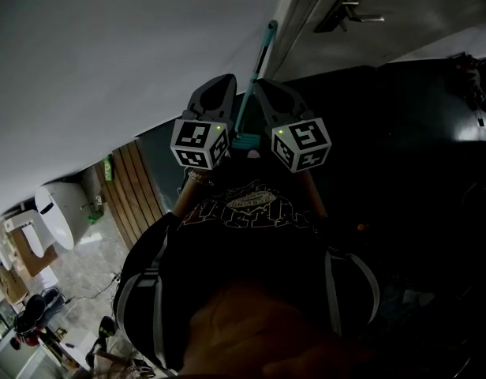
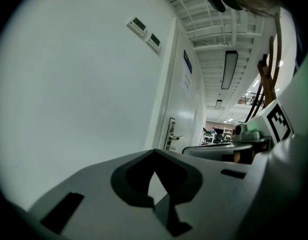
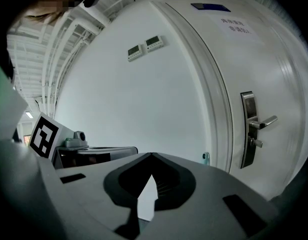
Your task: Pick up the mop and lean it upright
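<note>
Mop [image 1: 253, 73]: teal handle runs up between the two grippers in the head view, top end against the white wall [image 1: 109, 54] just beside the door frame [image 1: 289, 18]. Its teal tip shows in the right gripper view too [image 3: 206, 157], touching the wall next to the frame. A teal fitting sits low on the shaft between the marker cubes; the mop head itself is lost in the dark below and cannot be made out. Neither gripper touches the handle. Left gripper [image 2: 154, 151]: jaws together, nothing between them, only bare wall beyond the tips. Right gripper [image 3: 152, 154]: jaws together as well, empty, pointing at the wall with the door [image 3: 254, 74] and its lever handle [image 3: 261, 121] off to one side. In the head view the two sit close on either side of the shaft, left [image 1: 226, 79] and right [image 1: 259, 85], each angled slightly downward. Judgement: the lean looks made and the mop seems to stand on its own, so the step in hand is the release and check. Next move, if any, calls for drawing both grippers straight back without brushing the shaft; a knock sideways could slide the tip along the smooth wall.
</note>
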The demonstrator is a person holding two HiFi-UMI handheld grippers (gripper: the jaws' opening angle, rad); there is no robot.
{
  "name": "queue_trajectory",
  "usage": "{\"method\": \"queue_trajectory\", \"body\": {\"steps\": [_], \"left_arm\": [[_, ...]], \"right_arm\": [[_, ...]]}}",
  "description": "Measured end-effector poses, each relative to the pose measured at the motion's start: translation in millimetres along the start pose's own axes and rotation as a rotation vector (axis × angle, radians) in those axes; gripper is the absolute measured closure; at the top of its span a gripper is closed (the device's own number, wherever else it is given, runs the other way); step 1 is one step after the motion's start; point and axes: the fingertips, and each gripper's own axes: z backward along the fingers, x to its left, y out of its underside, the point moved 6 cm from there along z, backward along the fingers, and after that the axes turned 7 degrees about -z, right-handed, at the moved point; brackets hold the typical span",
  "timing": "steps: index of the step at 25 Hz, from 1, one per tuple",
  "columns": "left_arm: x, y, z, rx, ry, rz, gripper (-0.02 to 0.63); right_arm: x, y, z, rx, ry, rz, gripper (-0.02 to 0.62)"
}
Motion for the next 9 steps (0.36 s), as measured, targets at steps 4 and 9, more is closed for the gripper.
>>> {"method": "queue_trajectory", "body": {"steps": [4, 9], "left_arm": [[-3, 0, 2, 0.001, -0.005, -0.004, 0.563], [17, 0, -2, 0.001, -0.002, 0.002, 0.563]], "right_arm": [[0, 0, 4, 0.004, -0.005, 0.001, 0.577], [3, -2, -18, 0.010, -0.006, 0.007, 0.577]]}}
